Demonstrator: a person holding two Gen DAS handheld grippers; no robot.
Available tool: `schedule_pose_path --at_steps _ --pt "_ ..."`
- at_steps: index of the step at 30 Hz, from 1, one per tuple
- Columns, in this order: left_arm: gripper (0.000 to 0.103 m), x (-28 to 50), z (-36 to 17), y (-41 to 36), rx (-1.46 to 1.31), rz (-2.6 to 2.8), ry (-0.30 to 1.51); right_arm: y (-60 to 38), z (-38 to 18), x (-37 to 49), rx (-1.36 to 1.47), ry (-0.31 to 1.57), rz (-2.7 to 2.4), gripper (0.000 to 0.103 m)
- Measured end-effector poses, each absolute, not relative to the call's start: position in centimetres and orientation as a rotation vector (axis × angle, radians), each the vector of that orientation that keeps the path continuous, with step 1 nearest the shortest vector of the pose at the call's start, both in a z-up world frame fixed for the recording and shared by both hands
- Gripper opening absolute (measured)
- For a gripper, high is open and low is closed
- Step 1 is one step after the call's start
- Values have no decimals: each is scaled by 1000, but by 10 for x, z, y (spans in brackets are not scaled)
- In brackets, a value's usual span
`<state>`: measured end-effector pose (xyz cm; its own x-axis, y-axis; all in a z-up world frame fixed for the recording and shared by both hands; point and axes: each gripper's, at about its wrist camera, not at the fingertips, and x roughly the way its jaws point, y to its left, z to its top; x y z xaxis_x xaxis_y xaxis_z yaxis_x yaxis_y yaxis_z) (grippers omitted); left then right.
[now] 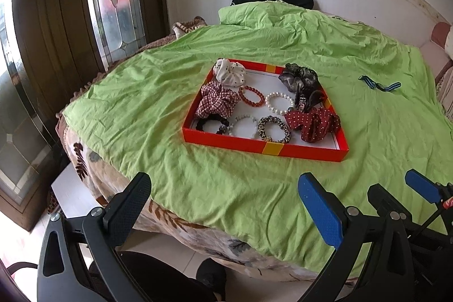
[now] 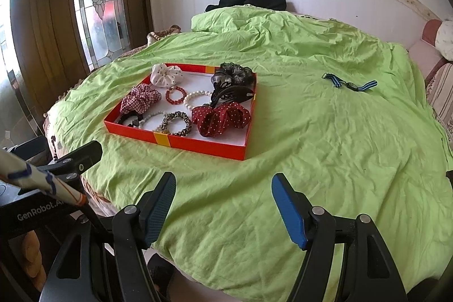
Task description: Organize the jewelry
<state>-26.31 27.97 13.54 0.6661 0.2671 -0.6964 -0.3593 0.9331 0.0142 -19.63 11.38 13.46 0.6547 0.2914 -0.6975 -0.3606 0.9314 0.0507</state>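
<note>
**Striped band lying out on the right, well clear of the tray**

Both tongs are hanging over the near edge of the bed, tilted down toward the green sheet (image 2: 311,149), and neither one is carrying anything. The left gripper (image 1: 223,205) is standing with its jaws wide apart, only sheet showing between the pads. The right gripper (image 2: 223,205) is spread just as wide, empty too.

Ahead of them the red tray (image 2: 175,142) is sitting on the sheet, already crowded: the white dotted scrunchie (image 2: 165,75) in the far corner, the checked scrunchie (image 2: 140,99) beside it, the red bead bracelet (image 2: 176,94) and pearl bracelet (image 2: 198,98) in the middle, the dark red dotted scrunchie (image 2: 220,118) at the near right.

What matters is the odd one out. A blue-and-black striped band (image 2: 349,83) is lying alone on the sheet, well apart from the tray, off to its right and about level with the tray's far half. It is stretching crosswise, its long axis running left to right across the bed with a slight kink in the middle.

From the right wrist view it is sitting ahead and to the right of the open jaws; from the left wrist view it (image 1: 379,84) is far out toward the right edge. So I'm judging the right hand the nearer one, and it would be reaching forward and rightward, jaws closing across the band's narrow width.
</note>
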Motion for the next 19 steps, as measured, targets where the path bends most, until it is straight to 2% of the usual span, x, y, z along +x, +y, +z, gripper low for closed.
schedule_pose_path --at_steps 19 --pt "103 -261 131 295 -162 388 785 131 122 -190 -125 819 397 76"
